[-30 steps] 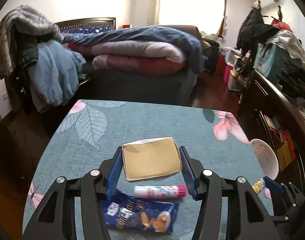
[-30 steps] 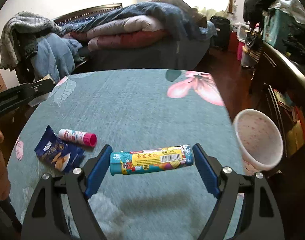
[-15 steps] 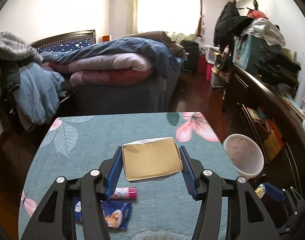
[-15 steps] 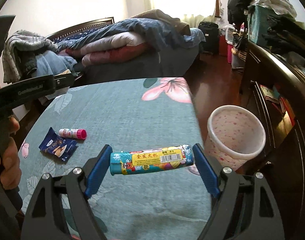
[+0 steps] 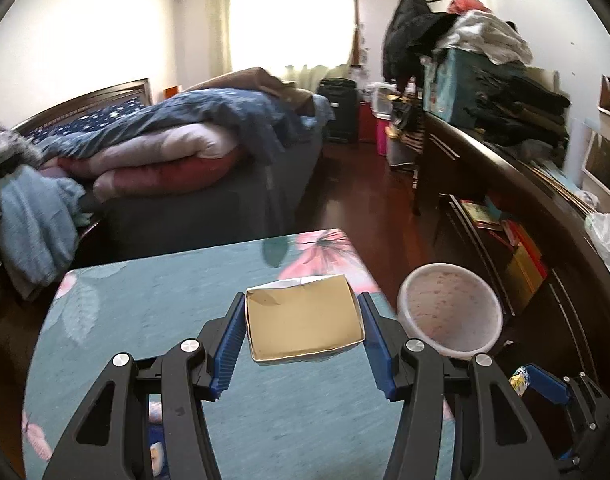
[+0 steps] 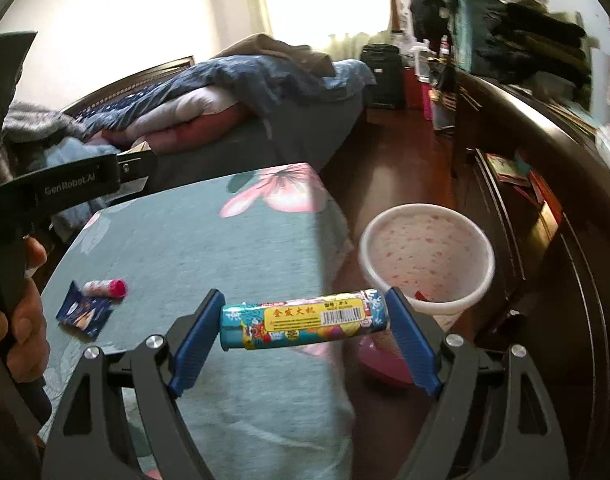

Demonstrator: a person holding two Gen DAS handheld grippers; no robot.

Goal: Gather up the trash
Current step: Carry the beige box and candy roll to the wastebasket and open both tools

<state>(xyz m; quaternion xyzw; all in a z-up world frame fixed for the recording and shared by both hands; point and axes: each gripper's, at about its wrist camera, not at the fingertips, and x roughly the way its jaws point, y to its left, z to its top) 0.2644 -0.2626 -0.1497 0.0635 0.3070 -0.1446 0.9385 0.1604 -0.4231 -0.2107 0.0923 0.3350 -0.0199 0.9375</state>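
- Both hands have carried their trash across the surface point(image 5: 153, 320) toward its right edge; the bin point(image 6: 427, 256) was small at 3 o'clock a second ago and now is large, close in front of the right gripper point(image 6: 305, 322).
- The left gripper point(image 5: 301, 326) is clamped on an open cardboard box point(image 5: 303, 326), held in the air over the surface. The bin point(image 5: 449, 310) is at 3 o'clock from it.
- The right gripper is clamped on a printed tube point(image 6: 303, 320), end to end, near the bin rim.
- I judge both pieces are almost ready to drop.
- The bin seems nearly empty; only a small red thing shows low inside. The box looks empty.
- A snack packet point(image 6: 85, 312) and a small pink-capped tube point(image 6: 105, 288) lie on the surface at 9 o'clock, not collected yet.
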